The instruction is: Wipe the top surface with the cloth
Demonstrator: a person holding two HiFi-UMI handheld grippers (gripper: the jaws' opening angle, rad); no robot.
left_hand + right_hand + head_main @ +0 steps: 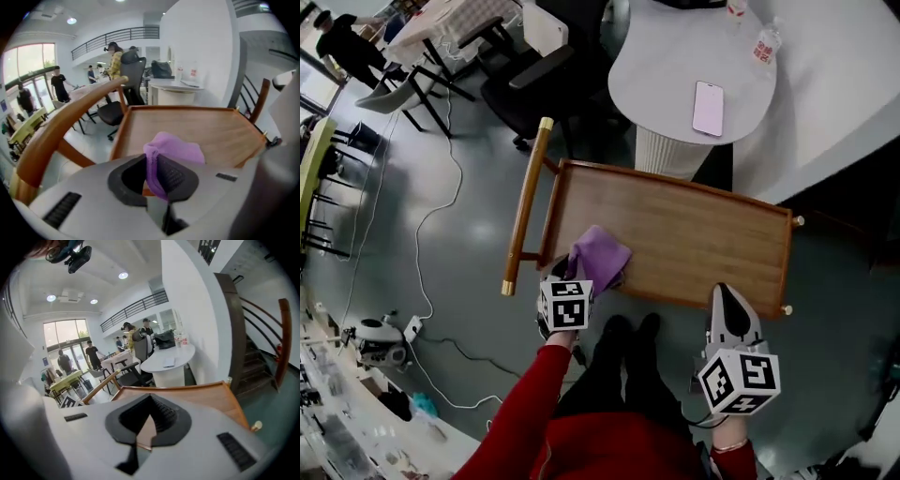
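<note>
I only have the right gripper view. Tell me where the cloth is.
Observer: The purple cloth is in the left gripper. The left gripper view shows the jaws shut on a fold of it.
Operator: Say whether it touches the wood.
Observer: In the head view it appears to rest on the cart top, at the near left corner, close to the handle.
Operator: Now place my right gripper against all that.
Observer: In the head view the right gripper has its tip at the top's near edge, toward the right end, well apart from the cloth.
</note>
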